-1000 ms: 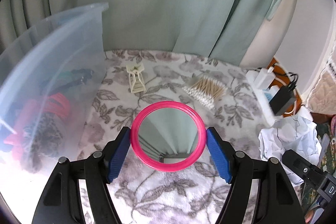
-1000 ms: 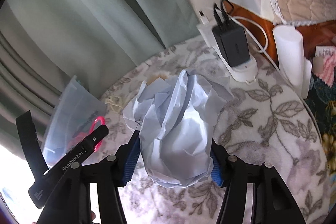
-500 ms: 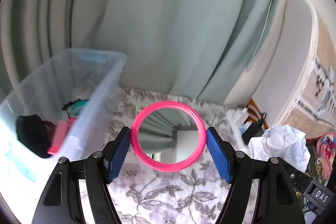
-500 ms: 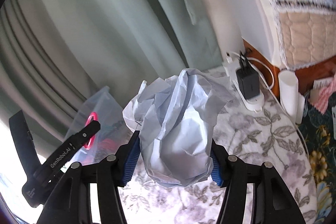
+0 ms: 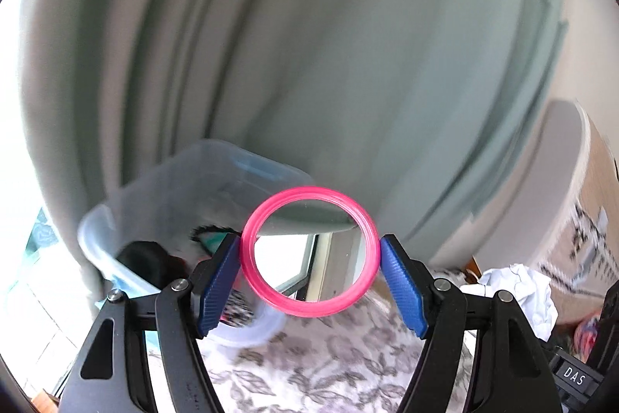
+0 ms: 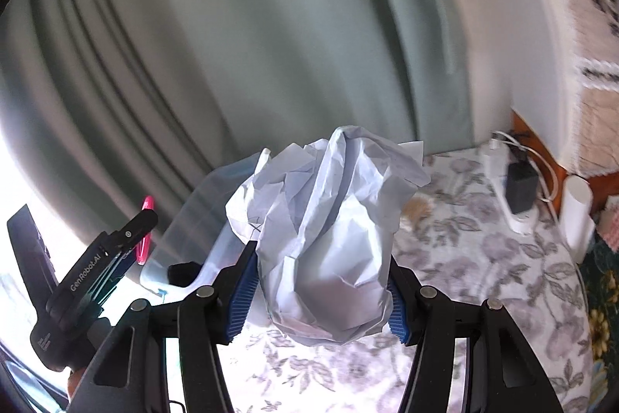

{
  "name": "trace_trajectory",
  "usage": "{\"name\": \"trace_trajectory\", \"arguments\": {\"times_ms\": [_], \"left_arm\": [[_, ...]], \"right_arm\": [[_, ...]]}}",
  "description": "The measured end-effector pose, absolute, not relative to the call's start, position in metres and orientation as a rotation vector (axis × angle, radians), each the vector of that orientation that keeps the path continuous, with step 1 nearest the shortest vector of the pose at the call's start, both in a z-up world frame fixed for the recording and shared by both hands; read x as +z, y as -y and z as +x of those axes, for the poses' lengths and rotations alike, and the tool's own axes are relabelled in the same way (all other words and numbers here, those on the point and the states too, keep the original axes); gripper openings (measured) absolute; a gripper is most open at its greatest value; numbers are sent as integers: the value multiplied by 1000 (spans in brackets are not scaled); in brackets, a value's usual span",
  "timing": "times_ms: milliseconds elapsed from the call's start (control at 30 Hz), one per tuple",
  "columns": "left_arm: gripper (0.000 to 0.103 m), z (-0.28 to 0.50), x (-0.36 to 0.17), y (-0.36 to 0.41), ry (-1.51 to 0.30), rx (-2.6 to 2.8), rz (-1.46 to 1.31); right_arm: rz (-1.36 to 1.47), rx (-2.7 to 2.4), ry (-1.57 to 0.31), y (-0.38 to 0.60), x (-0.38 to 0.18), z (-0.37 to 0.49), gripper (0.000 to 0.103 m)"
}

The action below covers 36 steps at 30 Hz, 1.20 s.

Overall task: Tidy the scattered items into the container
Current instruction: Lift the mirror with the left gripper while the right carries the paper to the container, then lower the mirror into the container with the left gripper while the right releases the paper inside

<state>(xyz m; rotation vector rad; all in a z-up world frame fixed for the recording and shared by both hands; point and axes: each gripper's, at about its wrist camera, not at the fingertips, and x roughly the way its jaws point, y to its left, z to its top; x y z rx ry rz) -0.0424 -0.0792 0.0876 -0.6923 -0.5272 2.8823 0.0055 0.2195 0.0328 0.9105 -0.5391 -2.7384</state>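
Observation:
My left gripper [image 5: 309, 275] is shut on a round pink-rimmed mirror [image 5: 309, 250] and holds it in the air, just right of the clear plastic container [image 5: 162, 196]. The container holds dark and red items. My right gripper [image 6: 319, 291] is shut on a crumpled ball of white paper [image 6: 329, 231], raised above the floral table. The paper also shows in the left wrist view [image 5: 518, 289]. The left gripper and the mirror's pink edge [image 6: 146, 231] show at the left of the right wrist view, beside the container [image 6: 209, 204].
A floral cloth [image 6: 483, 258] covers the table. A power strip with a black charger [image 6: 520, 188] and a white cylinder [image 6: 578, 219] stand at its right edge. Green curtains [image 5: 309, 45] hang behind. A bed [image 6: 588, 45] is at the far right.
Both grippers have lifted with their loads and tilted up. The left one has swung toward the container, which now sits nearer the mirror. The hair clip and cotton swabs have dropped out of view.

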Motion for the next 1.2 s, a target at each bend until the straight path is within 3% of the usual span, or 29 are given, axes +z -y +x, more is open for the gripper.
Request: {"name": "trace_trajectory", "arguments": {"times_ms": [500,1200], "left_arm": [[74,-65,68,157,673,3000,-694],[74,-112,45,185,589,3034,-766]], "right_arm": [[927,-2570,333,-115,35,-59,61],[961,-2437,189,-40,-7,-134,61]]}}
